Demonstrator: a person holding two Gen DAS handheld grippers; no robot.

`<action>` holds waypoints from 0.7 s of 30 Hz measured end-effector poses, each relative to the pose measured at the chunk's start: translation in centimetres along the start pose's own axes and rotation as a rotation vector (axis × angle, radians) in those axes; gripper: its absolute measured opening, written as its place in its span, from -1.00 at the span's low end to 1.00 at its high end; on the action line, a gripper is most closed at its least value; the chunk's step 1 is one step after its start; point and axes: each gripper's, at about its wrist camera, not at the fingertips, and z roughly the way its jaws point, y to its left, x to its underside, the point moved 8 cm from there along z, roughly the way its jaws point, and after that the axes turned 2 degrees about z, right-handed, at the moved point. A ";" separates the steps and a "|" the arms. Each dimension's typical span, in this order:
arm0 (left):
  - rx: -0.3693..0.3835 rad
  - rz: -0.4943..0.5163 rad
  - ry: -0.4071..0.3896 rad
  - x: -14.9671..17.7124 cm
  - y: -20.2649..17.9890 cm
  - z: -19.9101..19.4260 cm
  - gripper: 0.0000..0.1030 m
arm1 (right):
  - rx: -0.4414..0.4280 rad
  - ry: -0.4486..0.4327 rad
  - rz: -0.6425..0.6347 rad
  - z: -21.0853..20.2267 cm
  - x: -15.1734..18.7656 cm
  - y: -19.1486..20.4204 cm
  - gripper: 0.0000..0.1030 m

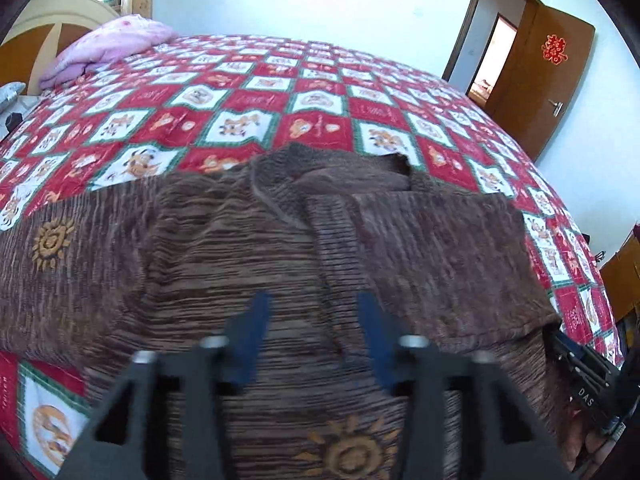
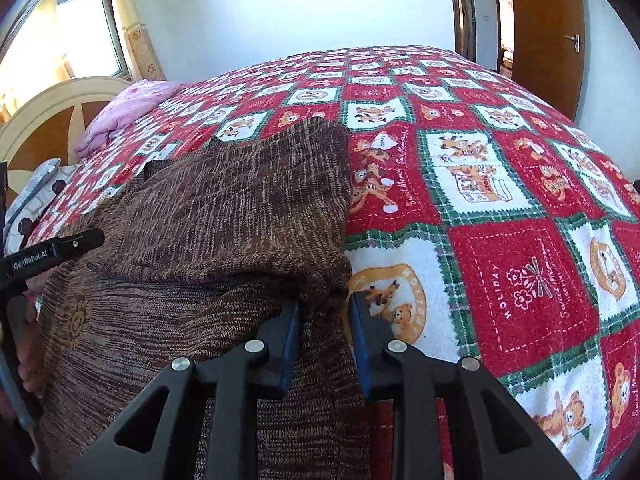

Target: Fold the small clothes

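A: Nearest first, what are the grippers doing?

B: The left gripper (image 1: 314, 312) hangs over the brown sweater (image 1: 280, 264), jaws released, with knit showing in the gap and nothing pinched. The right gripper (image 2: 324, 312) sits at the sweater's (image 2: 224, 216) right edge, jaws apart, with a bunched fold of knit between them; whether they touch it, I cannot tell.

A: And where does the sweater lie?

B: On the bed, spread across the red and white checked bedspread (image 2: 500, 208), one part folded over the body. Orange sun patterns (image 1: 50, 242) show on the knit.

A: Further back?

B: A pink quilt (image 1: 108, 46) by the headboard (image 2: 52, 120), and beyond it a wooden door (image 1: 548, 76) standing open.
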 end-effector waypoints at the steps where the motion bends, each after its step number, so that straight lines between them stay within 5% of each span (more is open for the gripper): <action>1: 0.001 0.015 -0.005 0.1 -0.5 0.0 0.16 | 0.001 -0.001 -0.001 0.0 0.0 0.0 -0.50; 2: 0.006 0.038 0.000 0.3 -1.3 0.2 0.13 | 0.002 -0.003 -0.002 0.0 0.0 0.0 -0.50; 5: 0.035 0.109 0.053 1.4 -3.6 1.6 -0.88 | 0.001 -0.009 0.003 -0.1 0.0 -0.1 -0.50; 8: -0.009 0.190 0.008 1.3 -4.6 1.1 -0.93 | 0.008 -0.011 0.014 -0.3 -0.1 -0.4 -0.50; 13: -0.006 0.143 -0.032 0.1 -2.3 -0.9 -0.93 | 0.072 0.001 -0.047 -0.5 0.0 0.1 -0.51; 21: -0.016 0.169 -0.025 1.7 -1.2 -0.6 -0.88 | 0.060 0.005 -0.018 -1.2 0.3 -0.7 -0.50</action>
